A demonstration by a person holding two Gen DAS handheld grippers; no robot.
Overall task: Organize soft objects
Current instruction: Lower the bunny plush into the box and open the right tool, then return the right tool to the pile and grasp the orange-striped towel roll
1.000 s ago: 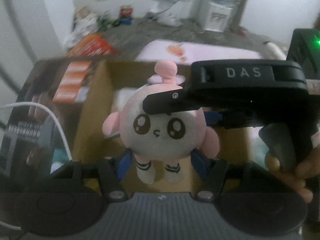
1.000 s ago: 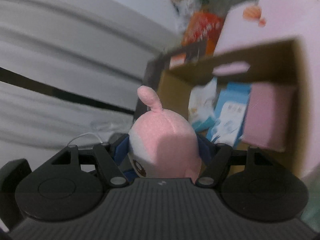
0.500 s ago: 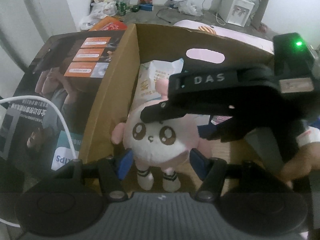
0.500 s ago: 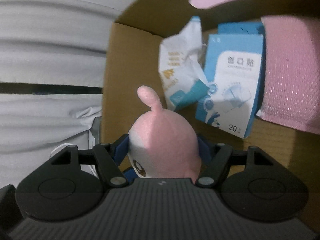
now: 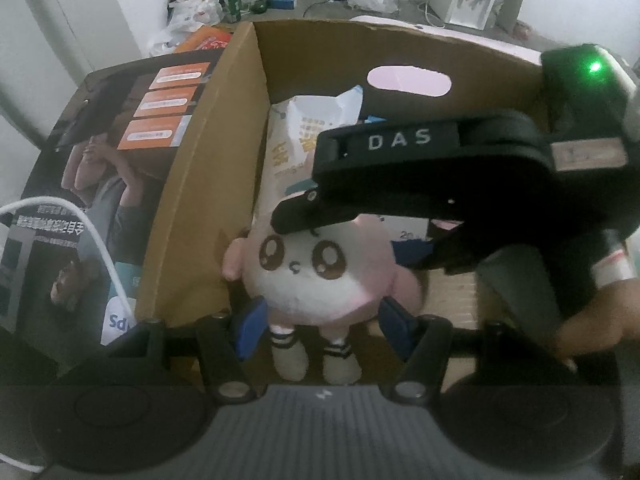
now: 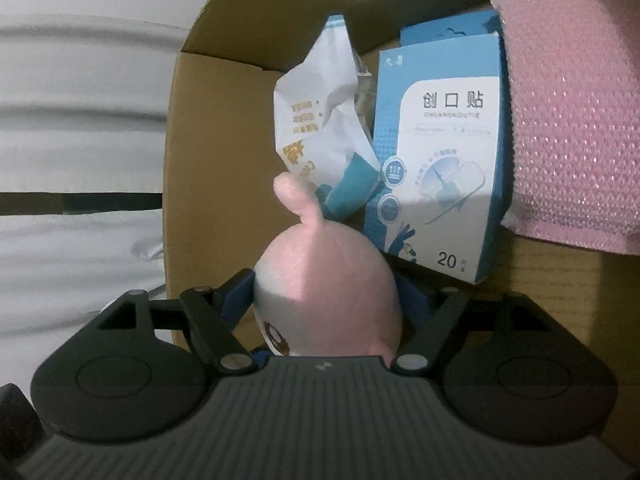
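A pink and white plush doll [image 5: 316, 276] with big brown eyes hangs inside a brown cardboard box [image 5: 208, 184]. My right gripper [image 6: 326, 300] is shut on its head from above; it shows as the black "DAS" body [image 5: 404, 184] in the left wrist view. My left gripper [image 5: 322, 326] has its blue pads on either side of the doll's lower body, apparently touching it. In the right wrist view the doll's pink back and stalk [image 6: 324, 280] fill the jaws.
In the box lie a crumpled white packet [image 6: 324, 128], a blue bandage carton [image 6: 440, 160] and a pink bubble mailer [image 6: 576, 120]. A dark printed box [image 5: 100, 184] and a white cable [image 5: 92, 240] lie to the left. Clutter sits on the floor behind.
Both grippers have carried the doll down into the box. The box walls and contents now appear closer and larger in both views.
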